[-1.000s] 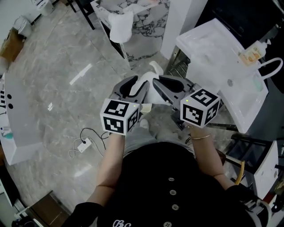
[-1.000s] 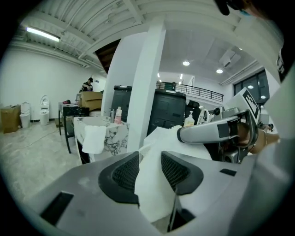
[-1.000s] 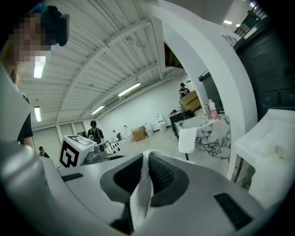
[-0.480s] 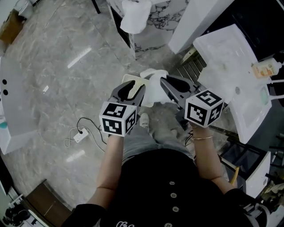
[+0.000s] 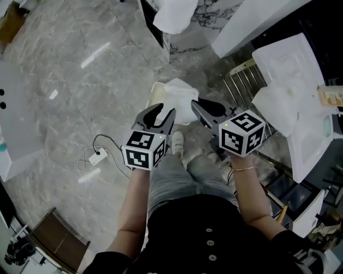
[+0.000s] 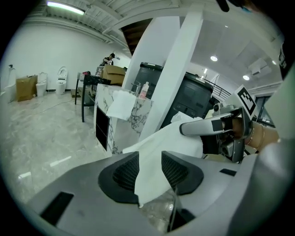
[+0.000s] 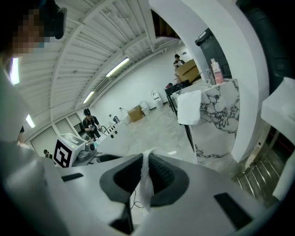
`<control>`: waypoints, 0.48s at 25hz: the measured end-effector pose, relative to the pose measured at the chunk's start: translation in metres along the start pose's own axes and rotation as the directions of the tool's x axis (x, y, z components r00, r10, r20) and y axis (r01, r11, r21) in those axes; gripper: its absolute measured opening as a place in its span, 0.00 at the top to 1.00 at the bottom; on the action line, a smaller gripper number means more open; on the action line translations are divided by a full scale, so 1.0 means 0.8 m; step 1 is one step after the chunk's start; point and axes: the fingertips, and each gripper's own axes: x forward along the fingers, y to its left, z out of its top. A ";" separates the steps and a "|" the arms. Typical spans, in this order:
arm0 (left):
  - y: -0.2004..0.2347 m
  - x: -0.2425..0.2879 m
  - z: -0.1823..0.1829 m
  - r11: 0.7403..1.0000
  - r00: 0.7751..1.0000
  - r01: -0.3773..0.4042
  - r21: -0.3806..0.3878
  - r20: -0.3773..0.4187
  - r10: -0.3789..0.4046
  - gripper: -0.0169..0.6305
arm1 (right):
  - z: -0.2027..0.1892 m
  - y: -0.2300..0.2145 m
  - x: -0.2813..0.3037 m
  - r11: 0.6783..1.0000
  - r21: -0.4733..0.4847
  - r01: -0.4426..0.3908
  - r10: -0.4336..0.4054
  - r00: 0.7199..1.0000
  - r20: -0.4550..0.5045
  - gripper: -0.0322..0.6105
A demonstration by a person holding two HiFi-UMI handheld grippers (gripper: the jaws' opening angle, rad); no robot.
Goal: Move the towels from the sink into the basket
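A white towel (image 5: 181,100) hangs stretched between my two grippers, low over the floor. My left gripper (image 5: 160,114) is shut on its left edge, and the cloth (image 6: 170,143) runs up between the ribbed pads. My right gripper (image 5: 206,109) is shut on the other edge, where a thin fold of towel (image 7: 146,189) is pinched between the pads. Under the towel, the rim of a cream perforated basket (image 5: 154,94) shows at its left side on the floor. The white sink (image 5: 289,75) stands off to the right.
A metal rack (image 5: 247,80) sits below the sink. Another white cloth (image 5: 174,13) hangs on a marble counter at the top. A power strip with its cable (image 5: 96,158) lies on the floor at left. My shoe (image 5: 176,143) is just behind the basket.
Both grippers have come down together with the towel, away from the sink and over the basket on the floor. The grips have not changed.
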 end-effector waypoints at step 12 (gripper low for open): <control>0.061 0.033 -0.086 0.988 0.995 -0.044 -0.150 -0.090 0.031 0.74 | -0.072 -0.055 0.096 0.996 0.078 0.039 -0.028 0.990 -0.136 0.90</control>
